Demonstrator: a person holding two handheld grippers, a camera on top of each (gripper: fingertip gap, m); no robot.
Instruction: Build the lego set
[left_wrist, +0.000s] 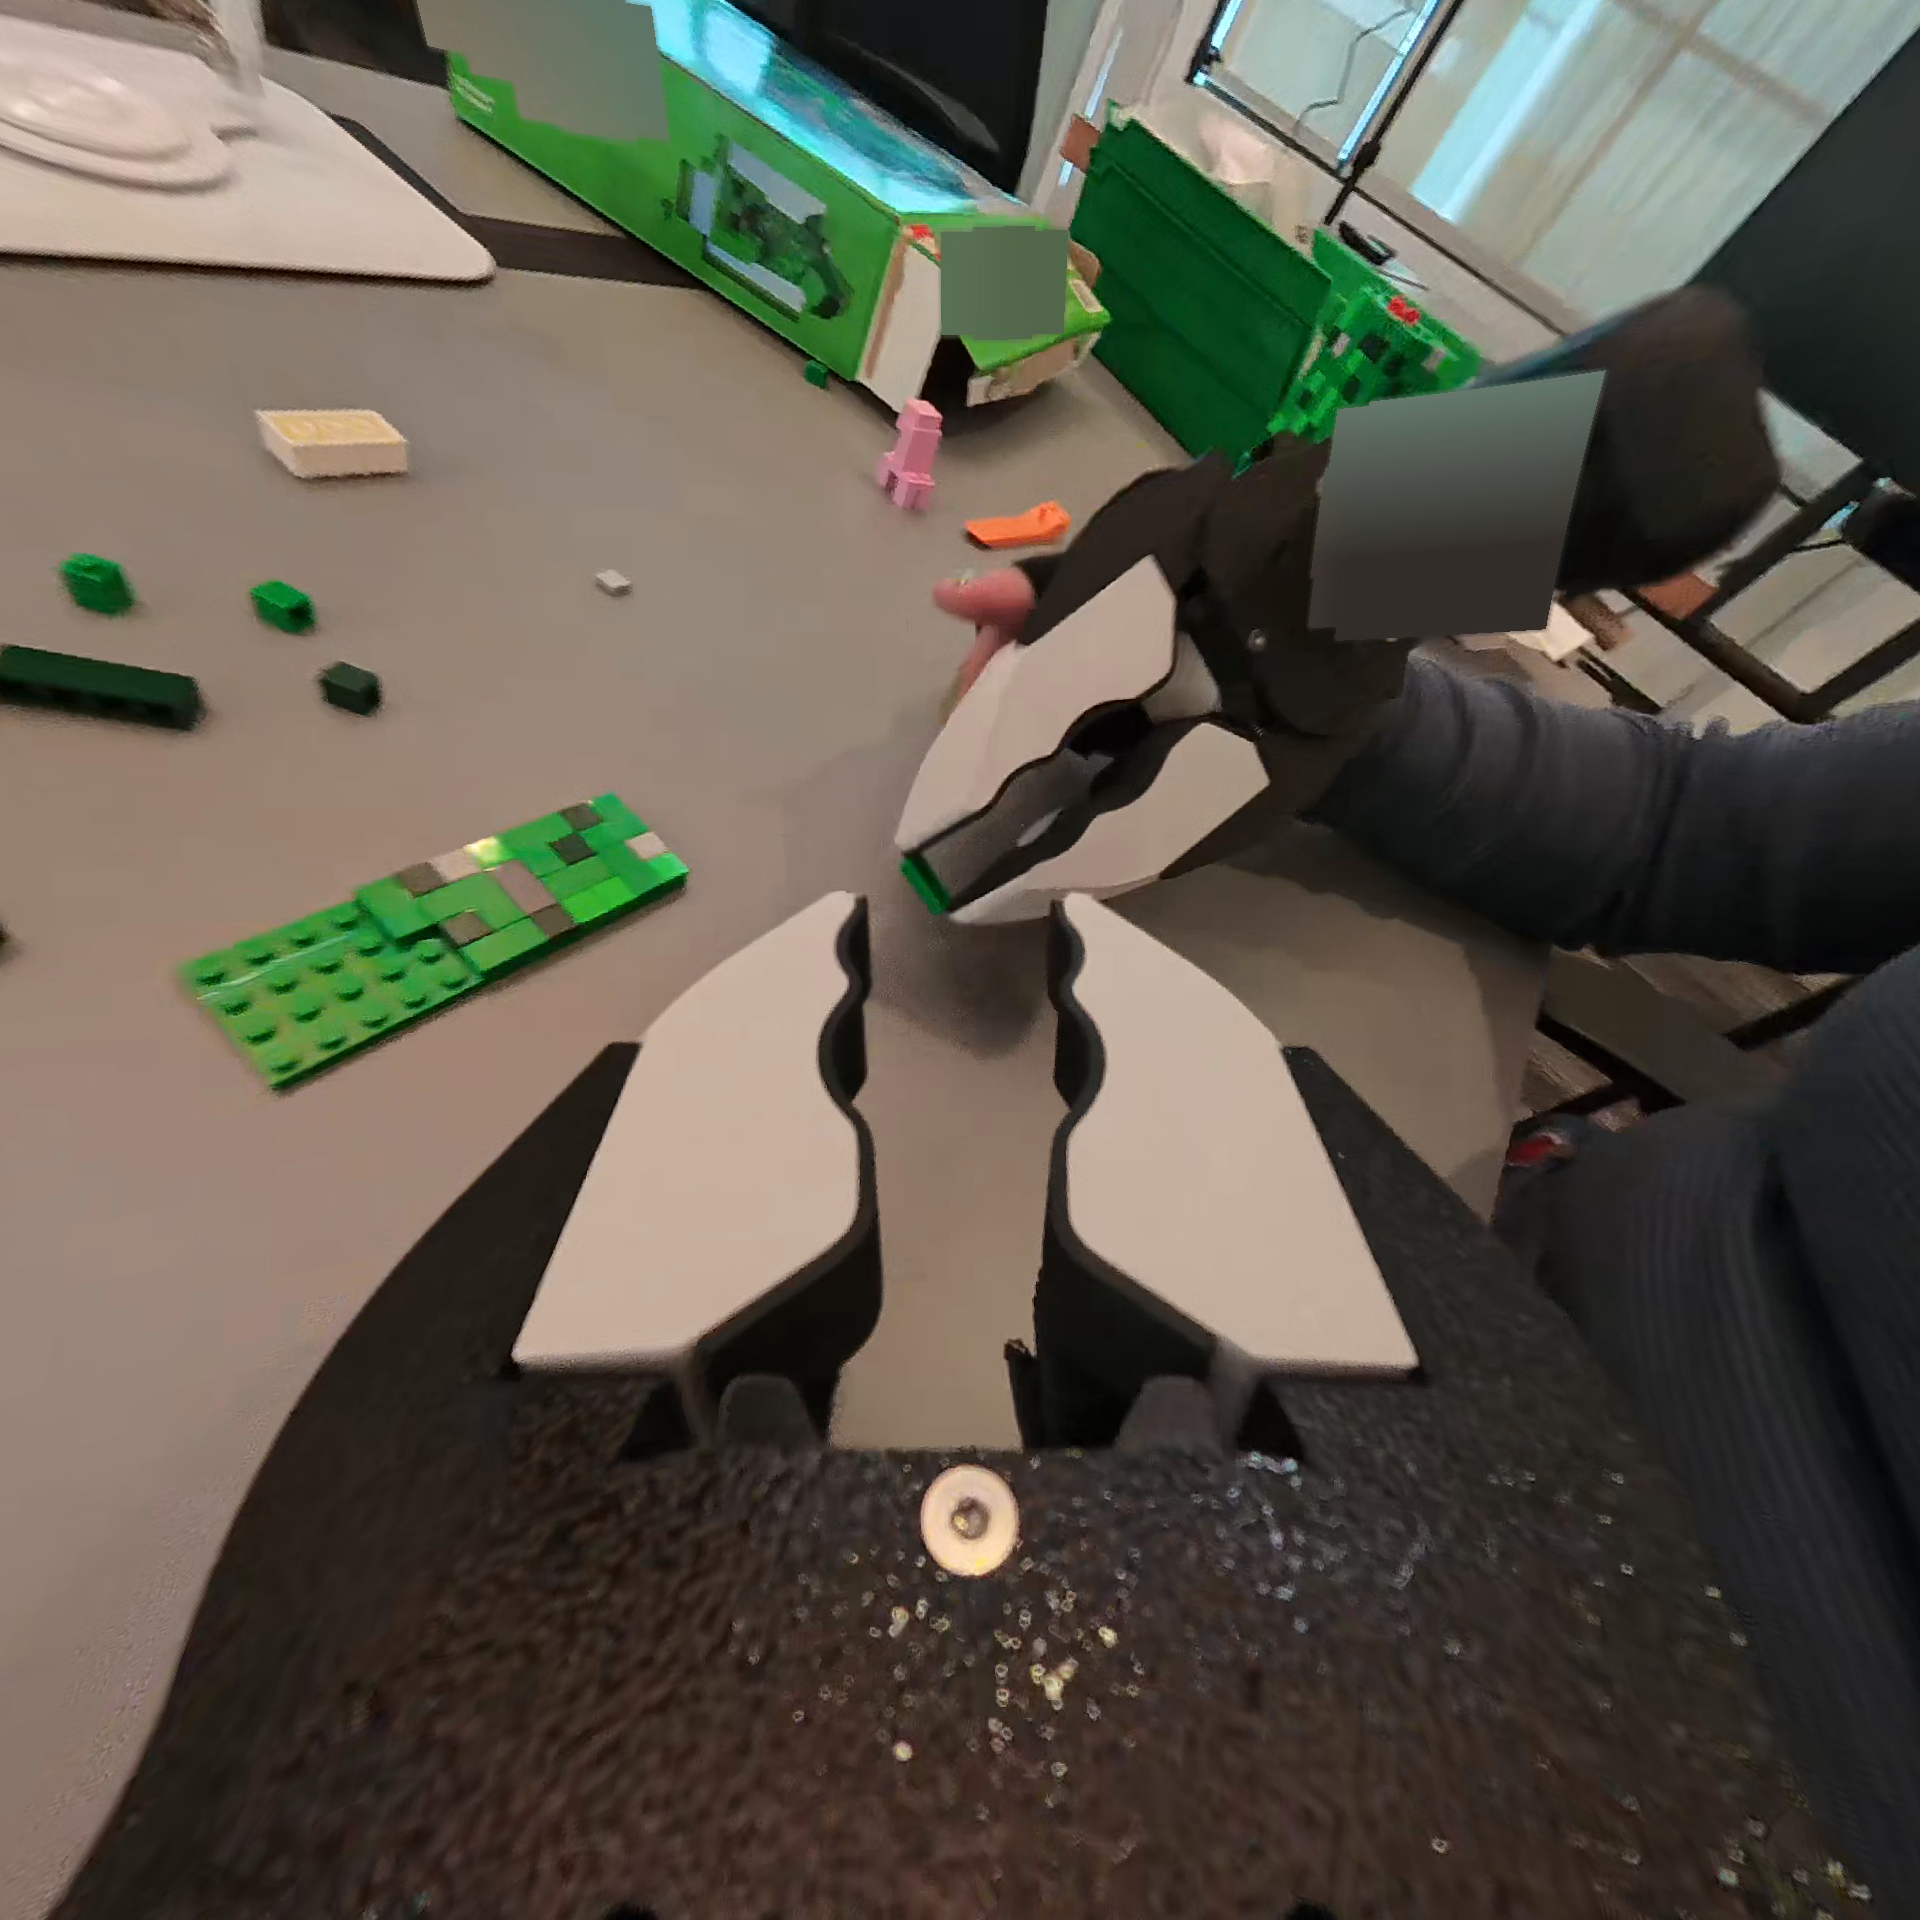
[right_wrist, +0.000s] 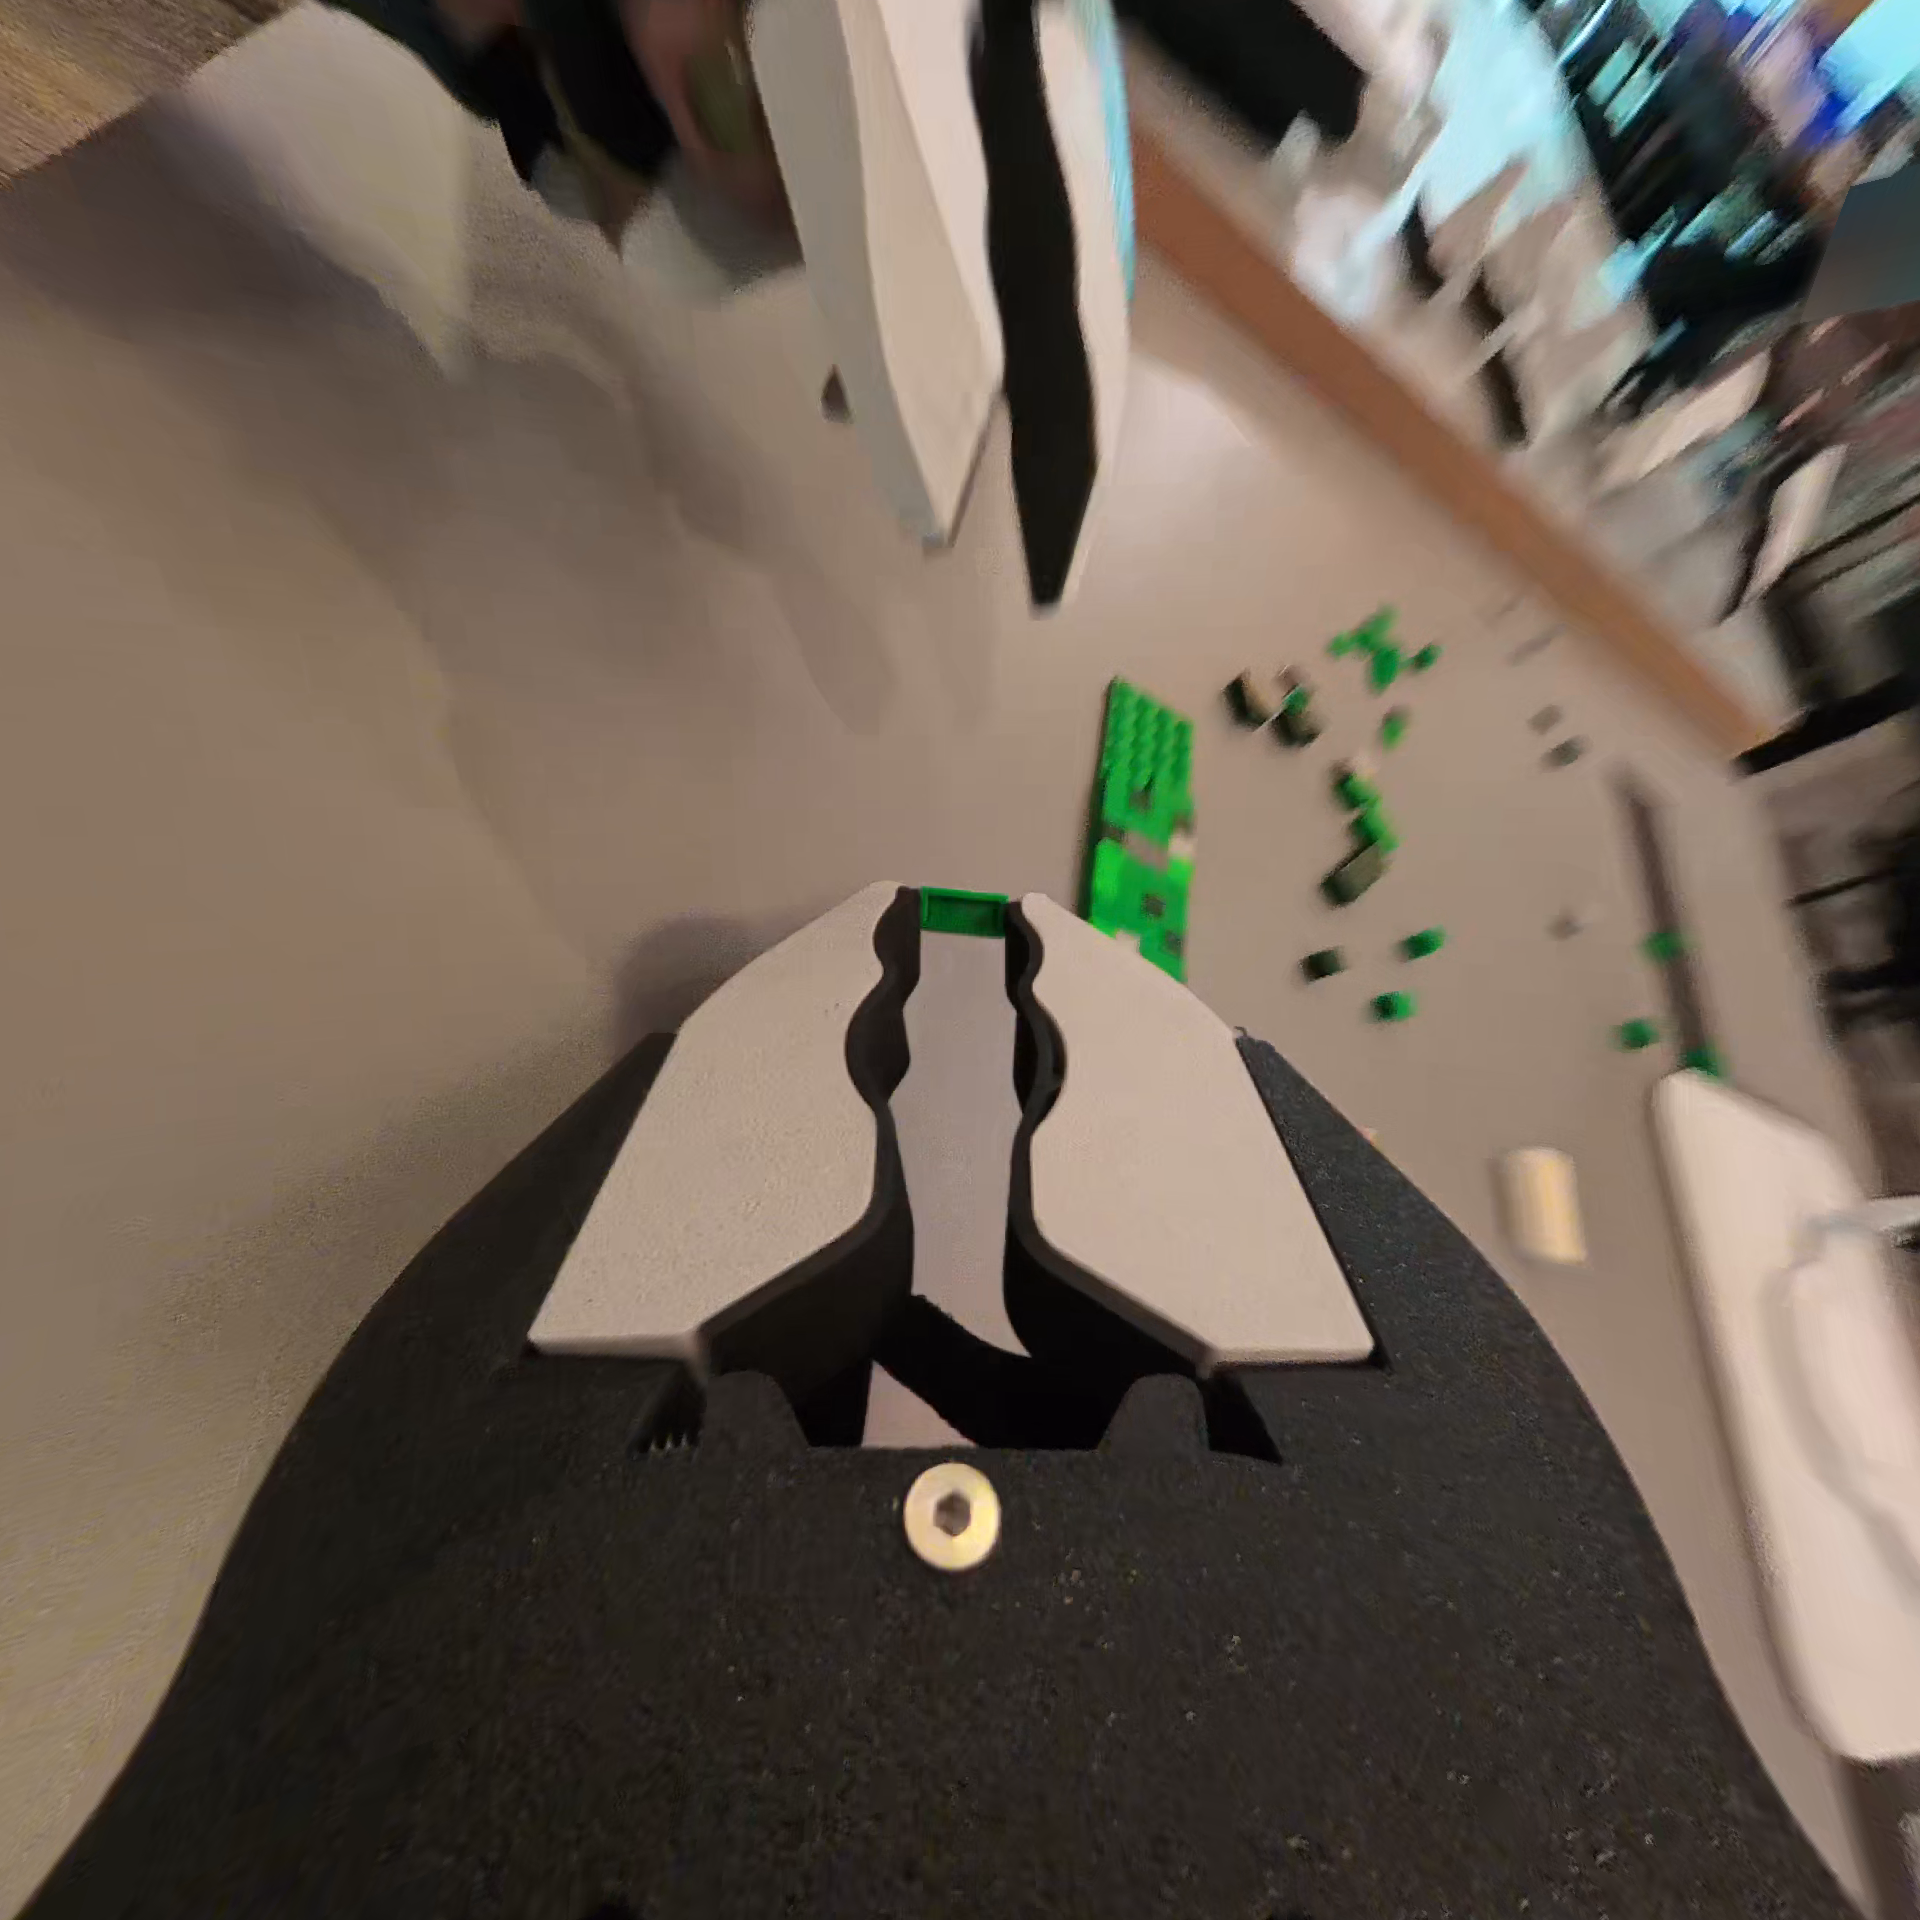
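A: What is the right gripper (right_wrist: 962, 914) doing?

B: Its jaws pinch a small green piece (right_wrist: 962, 912) at the very tips. In the left wrist view the same gripper (left_wrist: 935, 894) hangs above the table (left_wrist: 520, 1195), tilted down, with the piece (left_wrist: 925, 883) at its tip.

A: And the left gripper (left_wrist: 958, 925)?

B: Its jaws stand apart with nothing between them, only grey table below. The right gripper's tip sits just beyond its fingertips.

A: Where is the build?

B: The green plate (left_wrist: 426, 935), partly tiled in green and grey, lies flat on the table to the left of both grippers. The right wrist view shows it too (right_wrist: 1143, 821), though blurred.

A: What lies farther out?

B: Loose green bricks (left_wrist: 281, 605) and a long dark green one (left_wrist: 99, 686) past the plate. Farther back are a cream brick (left_wrist: 332, 442), a pink figure (left_wrist: 909, 457), an orange piece (left_wrist: 1018, 525), then the green box (left_wrist: 769, 208).
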